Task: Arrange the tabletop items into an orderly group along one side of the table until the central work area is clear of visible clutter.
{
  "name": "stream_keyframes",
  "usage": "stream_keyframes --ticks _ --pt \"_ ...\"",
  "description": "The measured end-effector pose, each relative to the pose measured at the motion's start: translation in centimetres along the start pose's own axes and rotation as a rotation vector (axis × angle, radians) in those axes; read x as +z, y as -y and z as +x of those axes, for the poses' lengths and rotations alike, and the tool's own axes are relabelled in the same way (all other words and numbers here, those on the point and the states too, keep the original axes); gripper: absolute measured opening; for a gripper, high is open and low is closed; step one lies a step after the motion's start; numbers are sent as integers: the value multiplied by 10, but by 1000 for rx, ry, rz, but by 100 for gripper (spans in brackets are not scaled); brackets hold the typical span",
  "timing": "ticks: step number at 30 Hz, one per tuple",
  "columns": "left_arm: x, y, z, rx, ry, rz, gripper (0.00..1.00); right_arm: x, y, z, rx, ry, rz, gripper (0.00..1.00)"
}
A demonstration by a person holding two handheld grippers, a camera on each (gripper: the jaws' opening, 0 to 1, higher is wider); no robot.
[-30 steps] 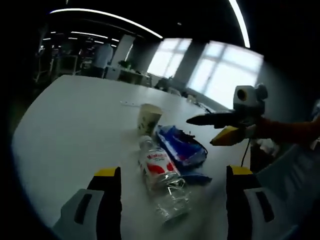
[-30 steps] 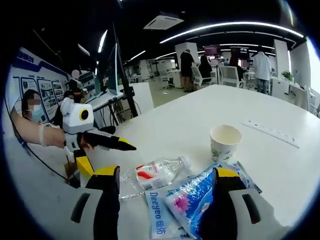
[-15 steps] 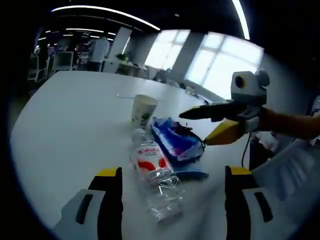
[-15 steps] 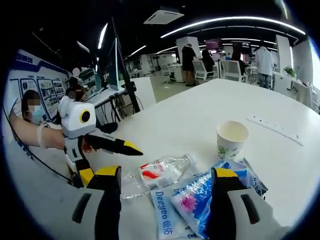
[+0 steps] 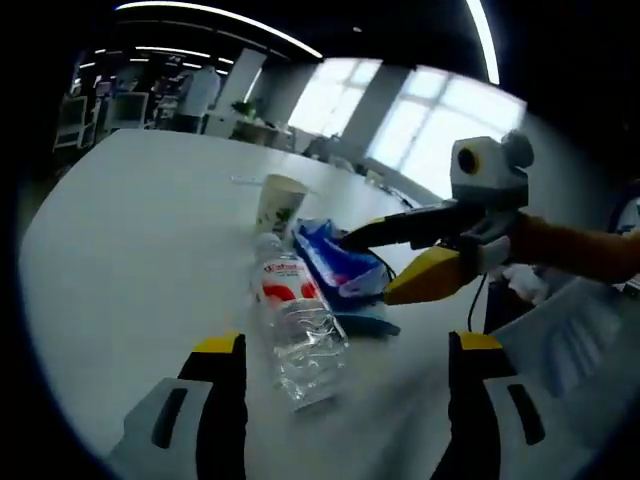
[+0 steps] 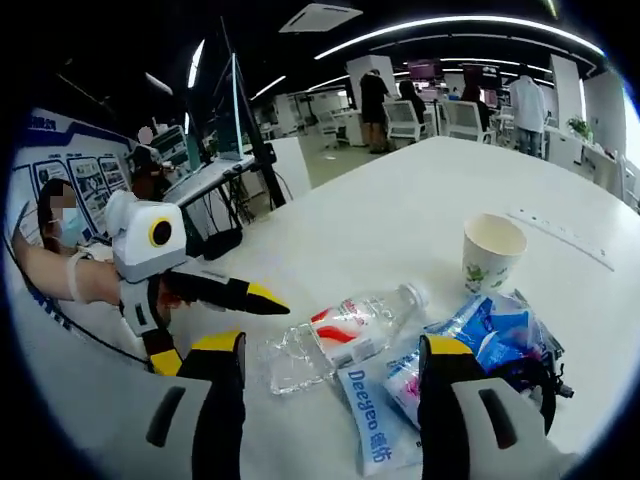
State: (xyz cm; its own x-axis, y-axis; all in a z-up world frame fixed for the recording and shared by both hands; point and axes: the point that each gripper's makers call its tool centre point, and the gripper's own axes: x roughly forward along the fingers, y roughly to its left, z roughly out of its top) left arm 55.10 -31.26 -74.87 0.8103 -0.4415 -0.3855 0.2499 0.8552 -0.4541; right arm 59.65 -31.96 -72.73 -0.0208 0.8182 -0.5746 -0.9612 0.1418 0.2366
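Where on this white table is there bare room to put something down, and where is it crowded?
The white table is bare on the wide stretch beside the clear plastic bottle with a red label, on the side away from the packets. Crowding: the bottle lies against the blue plastic packets, the white paper cup stands just behind, and the right gripper hovers over the packets.

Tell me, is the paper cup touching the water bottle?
Apart. In the right gripper view, white table shows between the paper cup and the water bottle cap.

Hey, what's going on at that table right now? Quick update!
Left gripper and right gripper open, empty. Bottle lying flat beside blue packets and paper cup. Nothing blocking.
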Motion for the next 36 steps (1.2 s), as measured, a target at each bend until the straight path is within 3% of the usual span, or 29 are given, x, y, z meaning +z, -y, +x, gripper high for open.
stream_keyframes --ticks 4,14,24,30,36 --pt "-4 2 -4 -8 -13 5 78 -3 -1 4 -6 -15 9 66" --pt "-12 8 -10 -33 -25 -18 75 -5 6 19 -9 -53 155 68" --pt "-13 11 -7 -38 -32 -27 73 -17 -2 28 2 -156 148 64" --pt "-16 15 -6 -51 -37 -32 71 -19 3 38 -45 -167 214 63" --pt "-17 17 -6 -57 -39 -42 71 -29 9 42 -89 -237 165 58"
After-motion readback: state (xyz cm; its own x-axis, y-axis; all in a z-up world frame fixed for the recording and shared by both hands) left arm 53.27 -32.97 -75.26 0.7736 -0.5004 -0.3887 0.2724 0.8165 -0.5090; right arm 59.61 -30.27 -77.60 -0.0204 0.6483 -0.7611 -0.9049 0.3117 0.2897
